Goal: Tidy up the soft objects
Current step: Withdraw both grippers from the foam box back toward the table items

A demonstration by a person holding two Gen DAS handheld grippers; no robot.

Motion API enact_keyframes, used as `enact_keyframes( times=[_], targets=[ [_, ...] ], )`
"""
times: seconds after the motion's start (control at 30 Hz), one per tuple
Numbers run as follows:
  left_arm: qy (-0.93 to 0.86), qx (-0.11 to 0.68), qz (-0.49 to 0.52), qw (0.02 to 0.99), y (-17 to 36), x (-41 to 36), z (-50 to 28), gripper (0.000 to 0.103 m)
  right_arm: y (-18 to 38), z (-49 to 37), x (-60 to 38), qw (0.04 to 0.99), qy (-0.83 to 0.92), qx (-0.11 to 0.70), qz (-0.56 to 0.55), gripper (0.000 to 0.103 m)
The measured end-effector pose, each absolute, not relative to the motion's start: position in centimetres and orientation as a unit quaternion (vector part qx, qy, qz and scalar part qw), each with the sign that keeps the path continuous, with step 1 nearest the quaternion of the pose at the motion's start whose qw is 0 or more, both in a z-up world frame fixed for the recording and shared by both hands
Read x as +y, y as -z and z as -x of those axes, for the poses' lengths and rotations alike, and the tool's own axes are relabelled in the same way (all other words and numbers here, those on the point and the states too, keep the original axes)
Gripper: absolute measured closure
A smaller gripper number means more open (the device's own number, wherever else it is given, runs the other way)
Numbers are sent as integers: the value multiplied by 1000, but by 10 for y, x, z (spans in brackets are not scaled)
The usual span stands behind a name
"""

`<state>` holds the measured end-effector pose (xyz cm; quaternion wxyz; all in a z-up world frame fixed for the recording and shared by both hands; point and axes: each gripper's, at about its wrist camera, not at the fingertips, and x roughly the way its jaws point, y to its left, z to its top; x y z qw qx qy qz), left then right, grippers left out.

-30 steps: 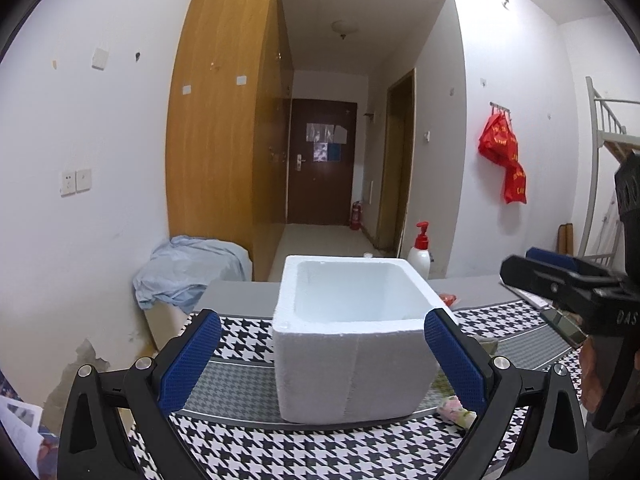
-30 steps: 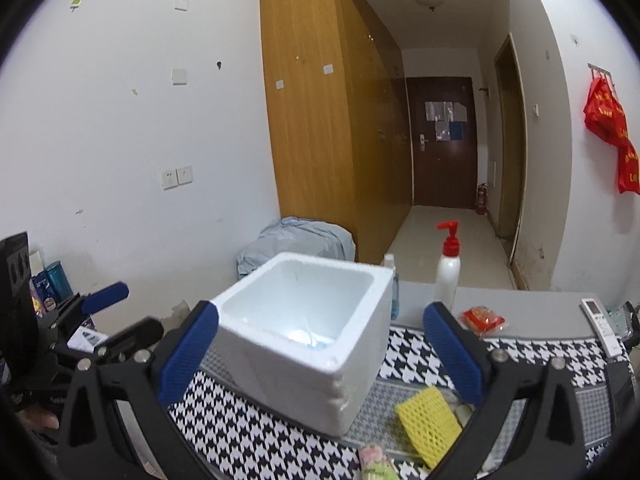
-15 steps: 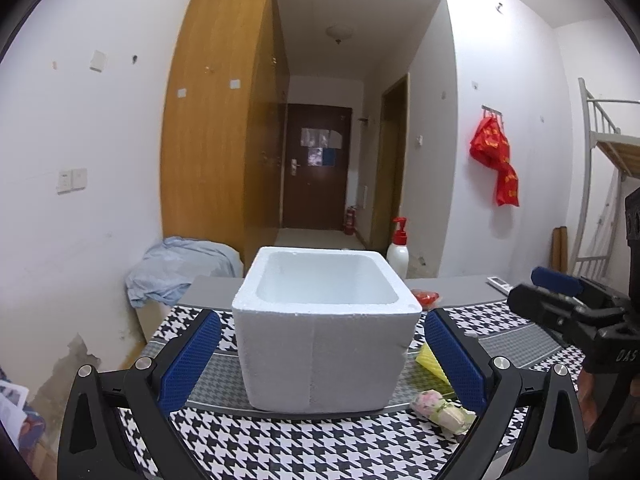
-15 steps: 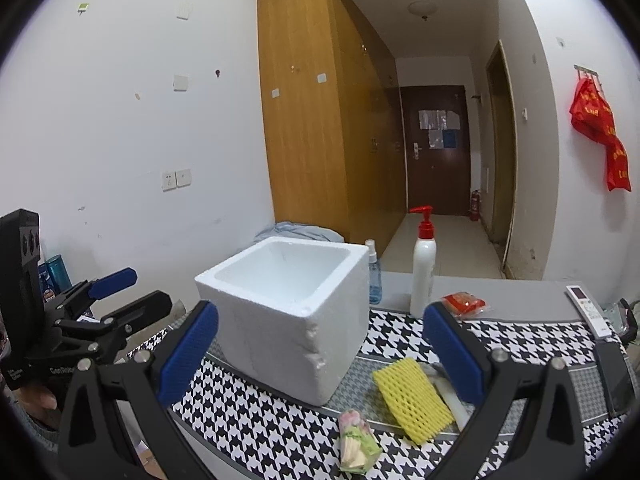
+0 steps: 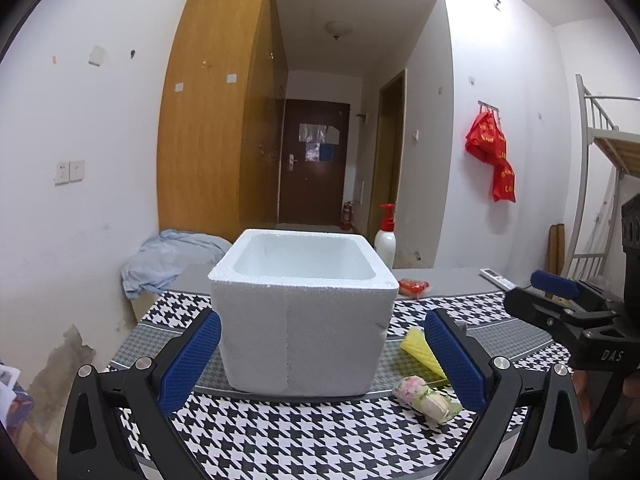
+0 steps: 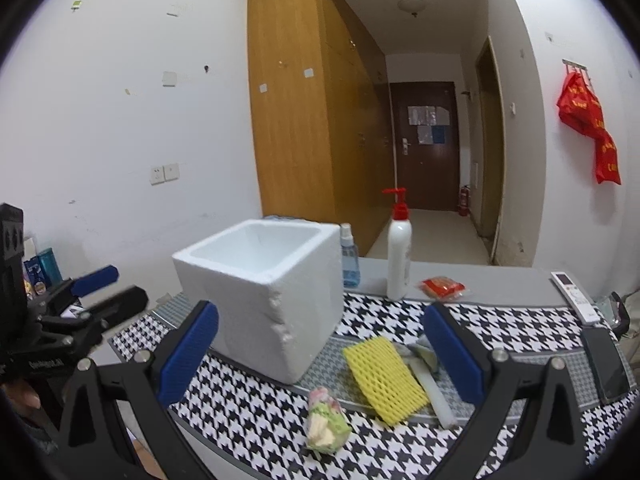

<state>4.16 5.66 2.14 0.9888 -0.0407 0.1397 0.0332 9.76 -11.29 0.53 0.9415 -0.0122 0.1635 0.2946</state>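
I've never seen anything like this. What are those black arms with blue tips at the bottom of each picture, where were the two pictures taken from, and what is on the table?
There is no robot here. A person holds a two-finger tool in each hand, and each tool carries a wide-angle camera looking forward along its fingers. One picture comes from the left gripper, the other from the right gripper; the blue parts are the finger pads. Both grippers are open and hold nothing. Each camera also catches the other tool at the side of its picture.

On the houndstooth table mat stands an open white foam box. Beside it lie the soft things: a yellow foam net, a small floral bundle and a white foam strip. Farther back stand a pump bottle, a blue spray bottle, a red packet and a remote.
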Motion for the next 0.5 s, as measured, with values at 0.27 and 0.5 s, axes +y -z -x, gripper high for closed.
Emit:
enact_keyframes(
  times=[0.27,0.5],
  targets=[
    [-18,144,33,989,-3,46,-45,1,8,-93,-130,949,-260,178,1,0],
    [6,179,38,983,21,34,-65,1,22,-97,-137,955,-228,186,17,0]
  ],
)
